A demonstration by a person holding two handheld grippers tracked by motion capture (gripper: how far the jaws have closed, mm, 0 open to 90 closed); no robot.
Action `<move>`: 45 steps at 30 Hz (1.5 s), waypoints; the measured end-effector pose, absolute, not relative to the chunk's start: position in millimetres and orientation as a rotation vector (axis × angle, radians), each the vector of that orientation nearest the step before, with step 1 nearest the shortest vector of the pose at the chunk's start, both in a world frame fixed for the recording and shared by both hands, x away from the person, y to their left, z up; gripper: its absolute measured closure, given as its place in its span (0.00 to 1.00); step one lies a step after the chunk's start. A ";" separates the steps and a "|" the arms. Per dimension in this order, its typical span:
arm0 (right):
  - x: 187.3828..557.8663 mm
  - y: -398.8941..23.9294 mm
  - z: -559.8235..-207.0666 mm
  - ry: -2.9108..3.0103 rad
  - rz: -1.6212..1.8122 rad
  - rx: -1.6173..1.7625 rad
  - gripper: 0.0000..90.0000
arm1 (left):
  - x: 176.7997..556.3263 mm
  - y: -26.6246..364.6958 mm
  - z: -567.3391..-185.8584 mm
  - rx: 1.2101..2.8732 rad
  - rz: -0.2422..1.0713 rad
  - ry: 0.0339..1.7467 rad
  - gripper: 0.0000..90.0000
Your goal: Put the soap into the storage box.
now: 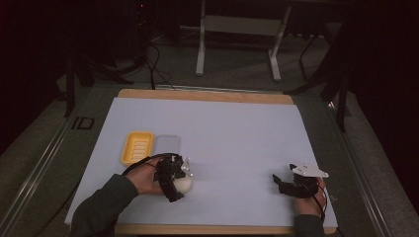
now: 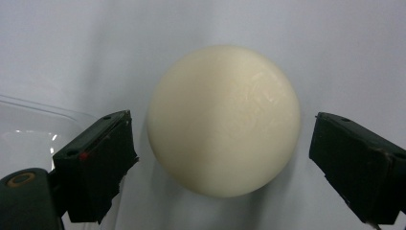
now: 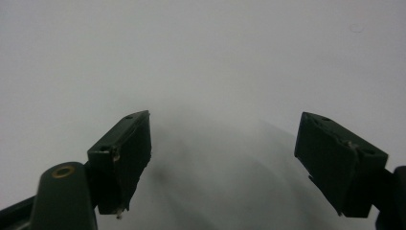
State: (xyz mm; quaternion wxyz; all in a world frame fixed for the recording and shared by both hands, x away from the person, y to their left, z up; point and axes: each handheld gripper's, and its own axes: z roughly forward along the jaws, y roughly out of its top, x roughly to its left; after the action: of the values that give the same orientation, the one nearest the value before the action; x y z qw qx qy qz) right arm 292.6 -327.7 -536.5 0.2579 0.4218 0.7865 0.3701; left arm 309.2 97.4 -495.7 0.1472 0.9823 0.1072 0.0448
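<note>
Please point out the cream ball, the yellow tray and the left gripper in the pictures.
cream ball (image 2: 223, 120): left gripper view, middle of its rounded front.
yellow tray (image 1: 137, 147): high view, ribbed floor inside the rim.
left gripper (image 1: 174, 178): high view, between its fingertips, beside the ball.

The person is wearing dark grey-green long sleeves (image 1: 101, 205) reaching to the wrists. Each hand is carrying black tongs: the left tongs (image 1: 174, 180) are trailing a thin black cable, while the right tongs (image 1: 282, 182) are bearing a pale grey 3-cornered plate (image 1: 309, 170) on top. The 2 black pads (image 2: 98, 160) are looking blocky and scuffed, with small screw holes, 1 red dot and a brass ring.
</note>
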 end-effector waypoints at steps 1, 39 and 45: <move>292.6 -327.7 -536.5 2.133 1.004 1.144 0.22 | 309.2 97.4 -495.7 2.826 0.129 0.308 0.10; 292.6 -327.8 -536.4 2.134 1.005 1.144 0.22 | 320.9 80.5 -506.1 2.950 0.039 0.267 0.21; 292.6 -327.6 -536.5 2.135 1.003 1.143 0.22 | 323.7 79.6 -504.3 2.974 0.020 0.251 0.27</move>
State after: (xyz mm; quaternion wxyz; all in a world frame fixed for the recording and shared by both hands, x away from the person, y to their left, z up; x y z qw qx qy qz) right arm 292.6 -327.6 -536.5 0.2574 0.4214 0.7871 0.3697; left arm 323.7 79.6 -504.3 0.0784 0.9934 0.0838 0.0068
